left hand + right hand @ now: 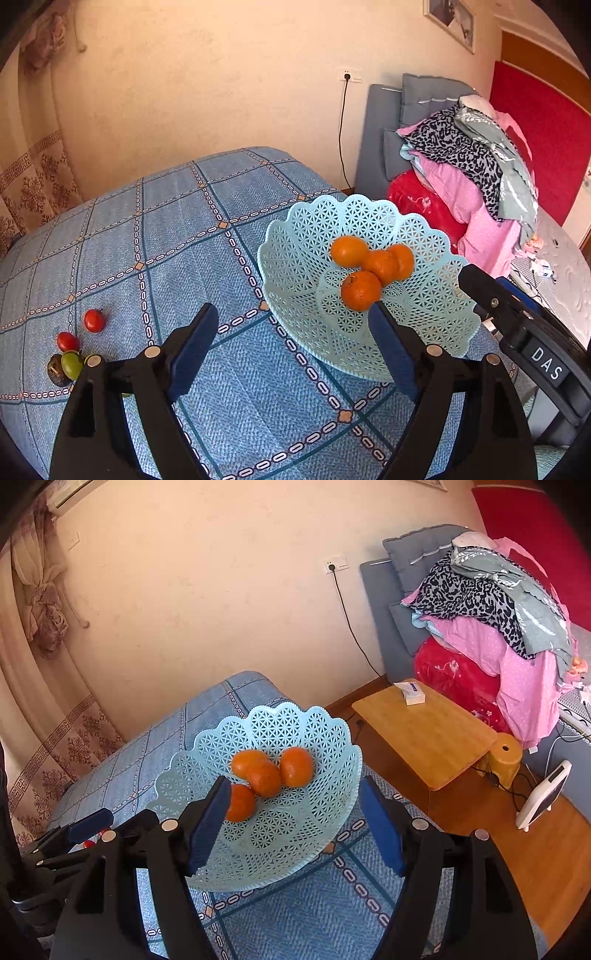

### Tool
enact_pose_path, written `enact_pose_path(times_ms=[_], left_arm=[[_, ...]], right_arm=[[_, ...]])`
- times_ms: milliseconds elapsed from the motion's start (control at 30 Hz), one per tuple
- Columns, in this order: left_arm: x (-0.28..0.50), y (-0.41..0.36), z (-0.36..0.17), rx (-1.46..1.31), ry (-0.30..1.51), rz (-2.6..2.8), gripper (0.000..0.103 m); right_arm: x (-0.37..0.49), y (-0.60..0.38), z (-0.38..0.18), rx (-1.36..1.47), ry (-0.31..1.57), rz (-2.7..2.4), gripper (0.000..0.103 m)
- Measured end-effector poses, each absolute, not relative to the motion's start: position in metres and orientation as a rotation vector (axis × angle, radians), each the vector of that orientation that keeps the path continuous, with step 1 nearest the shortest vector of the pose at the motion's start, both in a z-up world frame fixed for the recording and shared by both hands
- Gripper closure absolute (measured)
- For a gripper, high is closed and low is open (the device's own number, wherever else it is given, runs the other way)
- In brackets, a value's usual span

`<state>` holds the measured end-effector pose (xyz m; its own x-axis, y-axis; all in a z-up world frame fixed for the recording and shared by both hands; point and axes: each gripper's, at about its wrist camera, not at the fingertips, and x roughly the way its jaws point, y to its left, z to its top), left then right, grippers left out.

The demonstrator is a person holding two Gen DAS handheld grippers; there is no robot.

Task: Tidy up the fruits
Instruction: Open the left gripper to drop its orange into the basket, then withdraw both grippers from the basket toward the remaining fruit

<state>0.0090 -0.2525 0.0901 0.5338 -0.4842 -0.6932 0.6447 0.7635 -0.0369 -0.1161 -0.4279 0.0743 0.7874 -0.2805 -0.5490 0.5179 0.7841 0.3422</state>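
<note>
Both grippers, left (293, 343) and right (295, 821), hover with fingers spread and empty near the basket (295, 258) of oranges (360, 290) at the counter's right edge, likely awaiting the small fruits (94, 320) left.

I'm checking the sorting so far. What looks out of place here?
Four small fruits lie loose on the blue tablecloth, apart from the basket holding four oranges. Nothing looks spilled or damaged.
</note>
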Motion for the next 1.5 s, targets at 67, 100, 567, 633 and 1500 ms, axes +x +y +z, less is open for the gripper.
enact_pose_path(times_ms=[67,100,567,633,1500], left_arm=[[0.01,-0.249,0.09,0.238,0.748,-0.666,0.02],[0.01,-0.247,0.09,0.24,0.745,-0.658,0.02],[-0.002,-0.213,0.109,0.291,0.619,-0.547,0.009],[-0.002,-0.208,0.112,0.297,0.603,-0.528,0.009],[0.041,-0.07,0.102,0.182,0.648,-0.252,0.009]], right_arm=[[-0.117,-0.427,0.075,0.506,0.496,-0.449,0.03],[-0.117,-0.426,0.075,0.507,0.494,-0.446,0.03],[-0.118,-0.401,0.084,0.462,0.467,-0.367,0.018],[-0.119,-0.397,0.086,0.454,0.46,-0.354,0.018],[-0.087,-0.309,0.092,0.372,0.498,-0.171,0.018]])
